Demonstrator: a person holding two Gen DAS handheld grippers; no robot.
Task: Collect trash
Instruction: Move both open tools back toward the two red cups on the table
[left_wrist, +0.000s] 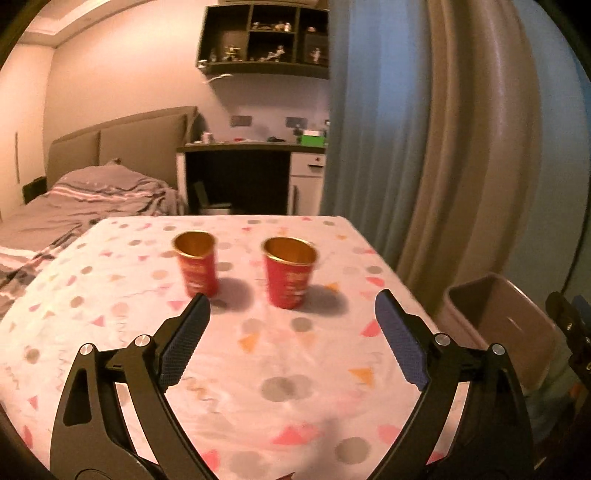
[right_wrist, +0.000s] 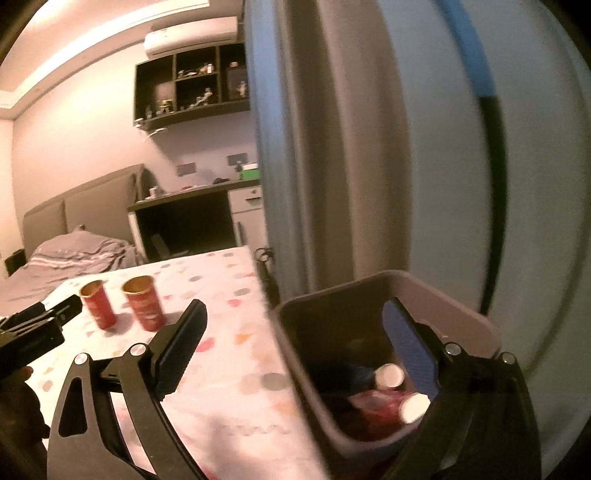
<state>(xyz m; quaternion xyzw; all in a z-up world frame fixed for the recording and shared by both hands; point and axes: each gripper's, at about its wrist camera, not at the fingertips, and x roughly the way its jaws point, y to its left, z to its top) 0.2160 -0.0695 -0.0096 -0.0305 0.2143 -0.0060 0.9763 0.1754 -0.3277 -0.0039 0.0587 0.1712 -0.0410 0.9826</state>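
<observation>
Two red paper cups with gold insides stand upright on the patterned tablecloth (left_wrist: 258, 369): one (left_wrist: 196, 263) on the left, one (left_wrist: 290, 272) on the right. My left gripper (left_wrist: 291, 299) is open above the table, just short of the cups, with nothing between its fingers. My right gripper (right_wrist: 295, 306) is open over the edge of a taupe bin (right_wrist: 461, 306) beside the table, empty. Inside the bin lie red cups (right_wrist: 388, 376) on their sides. The right wrist view also shows both standing cups (right_wrist: 98, 303) (right_wrist: 144, 302) and the left gripper's body (right_wrist: 33, 332).
The bin (left_wrist: 517, 325) stands off the table's right edge, against a long curtain (left_wrist: 443, 147). A bed (left_wrist: 74, 206) lies past the table's far left, and a desk (left_wrist: 251, 147) with shelves above stands behind.
</observation>
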